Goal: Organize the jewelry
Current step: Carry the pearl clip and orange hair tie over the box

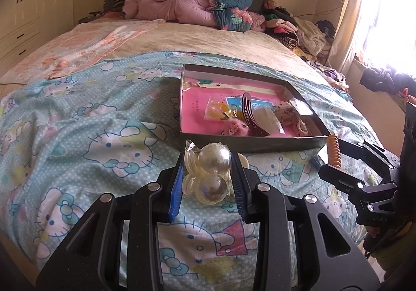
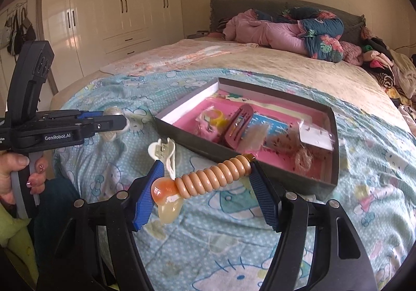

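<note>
Right wrist: box (image 2: 335, 160) contents blurred.

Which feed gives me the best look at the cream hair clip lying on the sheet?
Right wrist view: the cream hair clip lies fully exposed on the sheet, between the left gripper and the box. In the left wrist view only an edge peeks out behind that gripper's right finger.

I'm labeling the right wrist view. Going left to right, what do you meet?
Left tongs gripping a clear bag of pearly pieces → white hair clip → ribbed peach hair piece in the right tongs → dark box.
</note>
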`<state>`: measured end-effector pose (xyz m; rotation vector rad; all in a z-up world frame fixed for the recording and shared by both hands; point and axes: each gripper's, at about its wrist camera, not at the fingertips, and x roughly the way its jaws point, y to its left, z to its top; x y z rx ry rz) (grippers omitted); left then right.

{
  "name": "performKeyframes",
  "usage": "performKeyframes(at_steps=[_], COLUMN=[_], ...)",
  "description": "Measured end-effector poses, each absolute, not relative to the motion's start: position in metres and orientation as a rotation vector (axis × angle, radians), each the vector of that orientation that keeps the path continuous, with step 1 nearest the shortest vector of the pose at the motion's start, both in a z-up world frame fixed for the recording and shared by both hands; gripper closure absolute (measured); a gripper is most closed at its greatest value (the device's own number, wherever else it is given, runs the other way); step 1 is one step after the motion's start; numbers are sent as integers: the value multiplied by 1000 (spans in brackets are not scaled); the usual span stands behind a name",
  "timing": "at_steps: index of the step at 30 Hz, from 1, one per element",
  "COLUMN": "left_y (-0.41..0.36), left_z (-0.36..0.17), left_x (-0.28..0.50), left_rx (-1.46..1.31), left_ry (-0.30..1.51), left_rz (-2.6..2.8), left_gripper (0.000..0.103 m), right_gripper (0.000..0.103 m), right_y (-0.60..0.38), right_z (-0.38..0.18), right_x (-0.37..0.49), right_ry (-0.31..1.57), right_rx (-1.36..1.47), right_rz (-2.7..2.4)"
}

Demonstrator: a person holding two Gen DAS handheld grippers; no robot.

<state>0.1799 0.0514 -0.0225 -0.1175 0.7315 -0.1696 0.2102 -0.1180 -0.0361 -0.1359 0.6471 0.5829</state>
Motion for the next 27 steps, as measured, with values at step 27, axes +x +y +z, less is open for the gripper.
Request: performKeyframes(at_steps=[27], left_y=[26], left_z=[-44], left_x=[280], left_rx=[-82], left_ry=[802], left_rz=[-197], left_gripper=[78], right_gripper=[38], right_y=[-130], right_z=[-57], right_x=[312], right_ry=[691], right_rx=[-141], right_rz=[457])
